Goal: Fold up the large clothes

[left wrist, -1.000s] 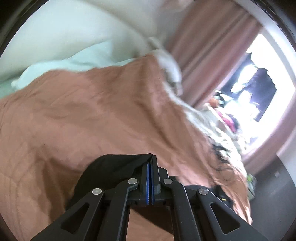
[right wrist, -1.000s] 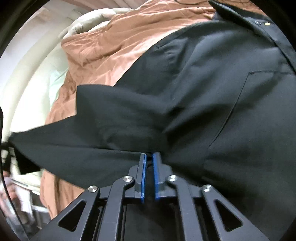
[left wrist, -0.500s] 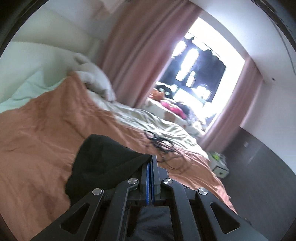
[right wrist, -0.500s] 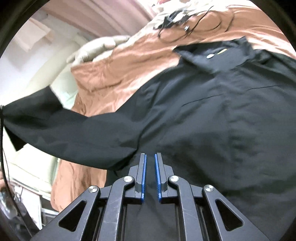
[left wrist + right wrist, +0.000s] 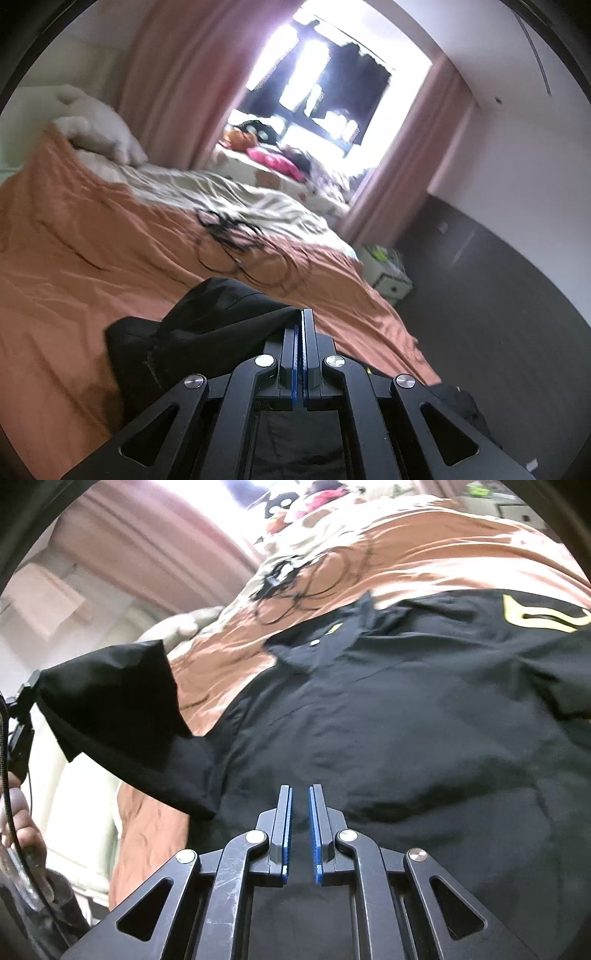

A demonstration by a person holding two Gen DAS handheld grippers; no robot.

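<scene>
Right wrist view: a wide bed under a rust-orange wrinkled cotton bedspread [image 5: 436, 542] fills the scene. A large black short-sleeved collared shirt [image 5: 388, 716] lies spread flat over the near part of it, collar toward the far side, a yellow printed mark at far right. One black sleeve [image 5: 122, 709] is lifted clear of the bedspread at left, its cuff pinched by the left gripper [image 5: 35, 681], seen only at the left edge. A tangle of thin black cable [image 5: 291, 583] lies on the bedspread beyond the collar, near a crumpled cream sheet [image 5: 314, 535]. The right gripper [image 5: 300, 797] hangs over the shirt body, its blue-padded jaws slightly parted with nothing between them.

Left wrist view: the bedspread [image 5: 92, 258] runs to the far side, the cream sheet [image 5: 236, 195] and a pale pillow [image 5: 99, 133] beyond it, dusty-pink curtains [image 5: 173, 74] flanking a bright window. The left gripper [image 5: 300, 325] has its jaws fully together, clamping a bunched fold of the black sleeve [image 5: 207, 328], which drapes to the near left. The cable [image 5: 229, 236] lies farther off.
</scene>
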